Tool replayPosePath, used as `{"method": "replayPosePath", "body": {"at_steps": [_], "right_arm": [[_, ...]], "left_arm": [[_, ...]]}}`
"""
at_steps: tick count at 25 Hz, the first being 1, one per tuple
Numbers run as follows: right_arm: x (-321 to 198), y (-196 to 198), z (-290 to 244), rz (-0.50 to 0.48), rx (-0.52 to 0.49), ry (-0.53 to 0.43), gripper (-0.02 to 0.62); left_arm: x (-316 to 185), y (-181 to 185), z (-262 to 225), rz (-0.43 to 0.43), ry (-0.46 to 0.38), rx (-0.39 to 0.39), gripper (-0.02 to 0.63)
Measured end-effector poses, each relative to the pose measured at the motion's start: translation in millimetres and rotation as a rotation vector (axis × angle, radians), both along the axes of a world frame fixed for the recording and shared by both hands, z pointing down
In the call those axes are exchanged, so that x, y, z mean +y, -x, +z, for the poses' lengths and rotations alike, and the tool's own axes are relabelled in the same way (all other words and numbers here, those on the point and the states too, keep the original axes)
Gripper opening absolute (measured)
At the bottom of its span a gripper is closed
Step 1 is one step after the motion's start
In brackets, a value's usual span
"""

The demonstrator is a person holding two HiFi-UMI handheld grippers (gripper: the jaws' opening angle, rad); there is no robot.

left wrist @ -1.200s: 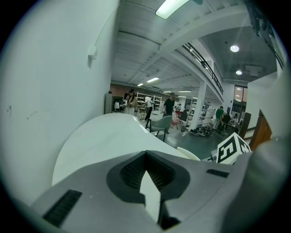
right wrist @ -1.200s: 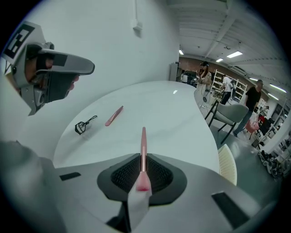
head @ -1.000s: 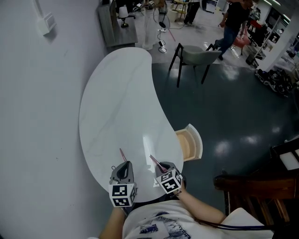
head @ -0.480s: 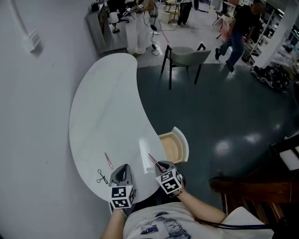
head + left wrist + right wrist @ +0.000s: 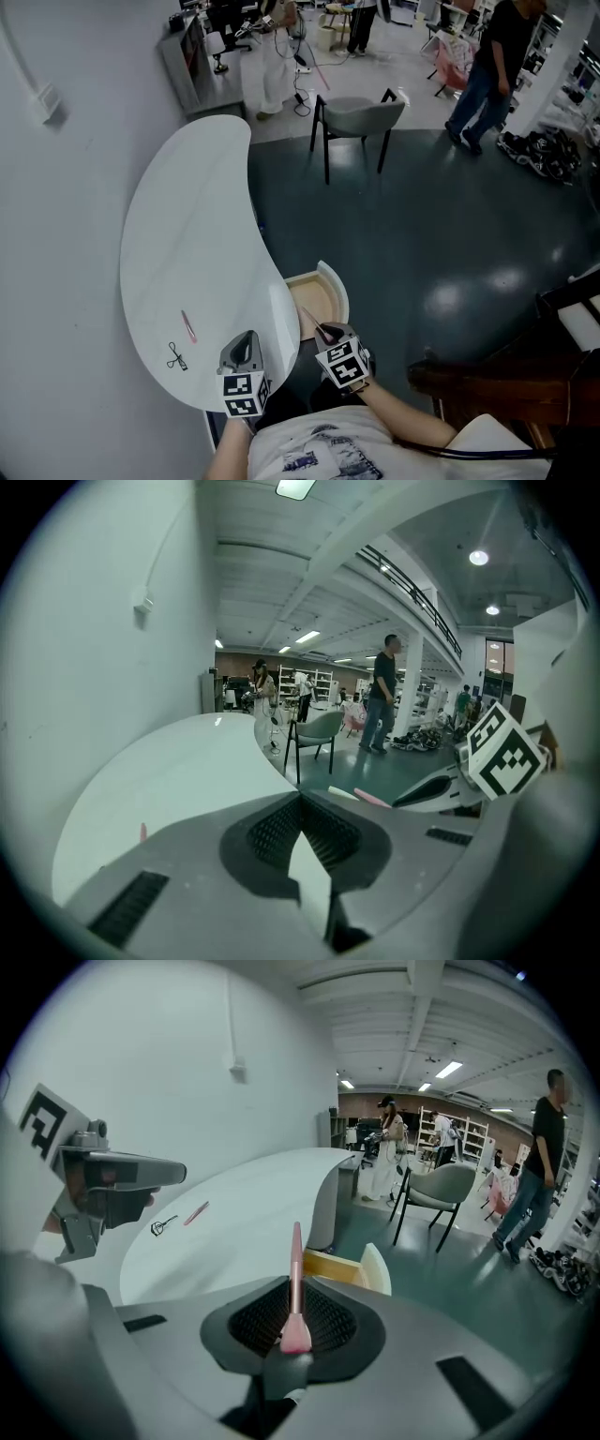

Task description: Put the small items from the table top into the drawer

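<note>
Right gripper [image 5: 292, 1335] clamped the pink brush [image 5: 295, 1269], left gripper [image 5: 305, 855] sat closed, empty, and the brush needed centring over the drawer [image 5: 333, 286] before release.

White table [image 5: 187, 234], pink brush [image 5: 295, 1279] (pale-wood drawer [image 5: 307, 292]).

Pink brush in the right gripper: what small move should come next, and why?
Probably move the right gripper a little forward, over the open drawer. It is shut on the pink brush, and the drawer lies just ahead of it.
</note>
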State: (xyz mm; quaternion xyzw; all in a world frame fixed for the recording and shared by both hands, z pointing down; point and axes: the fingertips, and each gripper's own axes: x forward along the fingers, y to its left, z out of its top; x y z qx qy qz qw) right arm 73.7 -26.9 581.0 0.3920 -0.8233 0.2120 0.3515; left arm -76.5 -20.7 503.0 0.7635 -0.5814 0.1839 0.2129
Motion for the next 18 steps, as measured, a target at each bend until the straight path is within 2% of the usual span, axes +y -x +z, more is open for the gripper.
{"method": "replayPosePath", "body": {"at_steps": [10, 18], "right_arm": [[-17.0, -60.9, -3.2, 0.001, -0.015, -0.027, 0.06], [-28.7, -81.5, -0.6, 0.06, -0.053, -0.024, 0.06]], "left_arm": [[-7.8, -56.5, 4.2, -0.019, -0.004, -0.01, 0.02], [-21.8, -82.6, 5.9, 0.042, -0.019, -0.029, 0.02]]}}
